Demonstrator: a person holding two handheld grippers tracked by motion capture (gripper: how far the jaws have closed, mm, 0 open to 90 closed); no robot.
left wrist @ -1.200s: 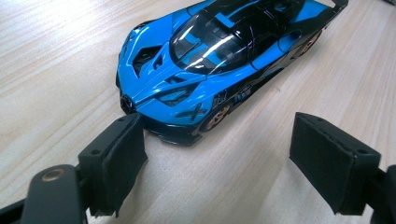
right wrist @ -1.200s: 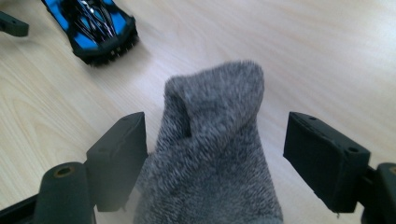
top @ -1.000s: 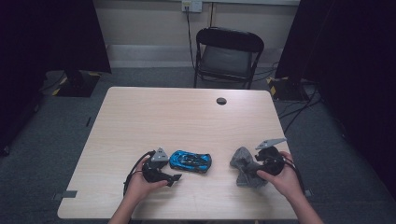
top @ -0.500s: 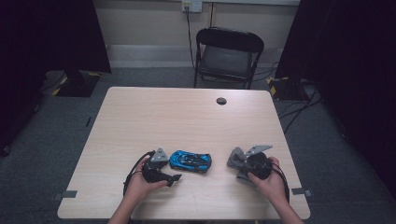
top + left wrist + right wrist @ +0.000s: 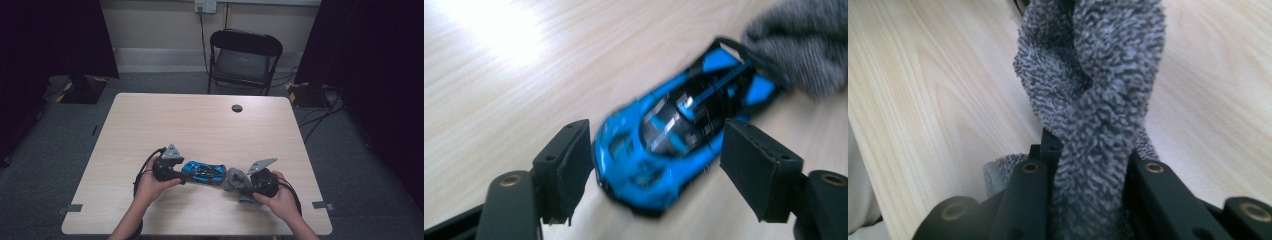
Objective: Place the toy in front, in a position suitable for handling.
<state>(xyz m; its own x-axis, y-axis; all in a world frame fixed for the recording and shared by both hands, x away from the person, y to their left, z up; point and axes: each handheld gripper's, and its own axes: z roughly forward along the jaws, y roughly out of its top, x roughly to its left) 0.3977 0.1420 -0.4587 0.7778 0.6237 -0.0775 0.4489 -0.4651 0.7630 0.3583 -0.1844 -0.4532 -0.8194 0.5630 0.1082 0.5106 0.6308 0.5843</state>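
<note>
**Blue toy car between two claws, grey cloth at its tail**

A blue toy sports car (image 5: 203, 173) with black trim lies on the light wooden counter (image 5: 200, 120), near the person's edge. The left claw (image 5: 176, 174) sits at one end of the car; in the left gripper view its jaws stand wide apart on either side of the car's (image 5: 674, 135) nose, the left jaw just beside the bodywork, the right one with a gap. That view is blurred, so whether either jaw touches cannot be told.

The right claw (image 5: 248, 183) is closed tight on a grey terry cloth (image 5: 237, 180); in the right gripper view the bunched cloth (image 5: 1098, 90) rises twisted from between the jaws. In the high view the cloth meets the car's other end, and in the left gripper view it (image 5: 804, 40) overlaps the rear.

A small black disc (image 5: 237, 108) lies on the counter's far side, and a black folding chair (image 5: 244, 52) stands beyond.
</note>
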